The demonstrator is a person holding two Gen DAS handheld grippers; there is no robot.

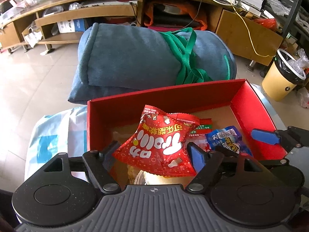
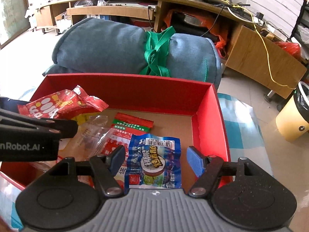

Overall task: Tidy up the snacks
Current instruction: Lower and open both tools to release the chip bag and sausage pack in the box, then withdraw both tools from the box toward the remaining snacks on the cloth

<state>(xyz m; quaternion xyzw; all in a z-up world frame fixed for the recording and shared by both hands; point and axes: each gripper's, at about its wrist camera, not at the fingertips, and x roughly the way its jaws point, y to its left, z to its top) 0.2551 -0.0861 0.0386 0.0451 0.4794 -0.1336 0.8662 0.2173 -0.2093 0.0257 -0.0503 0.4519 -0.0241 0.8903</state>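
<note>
A red cardboard box (image 1: 154, 100) (image 2: 135, 90) holds several snack packs. A crumpled red gummy bag (image 1: 162, 145) (image 2: 58, 106) rests on the pile at the box's left end. It lies between the fingers of my left gripper (image 1: 152, 156), which is open, with the bag's edges reaching both pads. A blue snack pack (image 2: 154, 160) (image 1: 226, 137) lies flat on the box floor. My right gripper (image 2: 156, 158) is open over it, with a gap at each side. A red-and-green packet (image 2: 133, 123) and a clear wrapper (image 2: 92, 133) lie between the two.
Behind the box lies a rolled blue cushion (image 1: 135, 58) tied with green straps. A white-and-blue plastic sheet (image 1: 54, 135) lies under the box. A yellow waste bin (image 1: 280, 77) stands at the right, and a wooden cabinet (image 1: 87, 13) with cables runs along the back.
</note>
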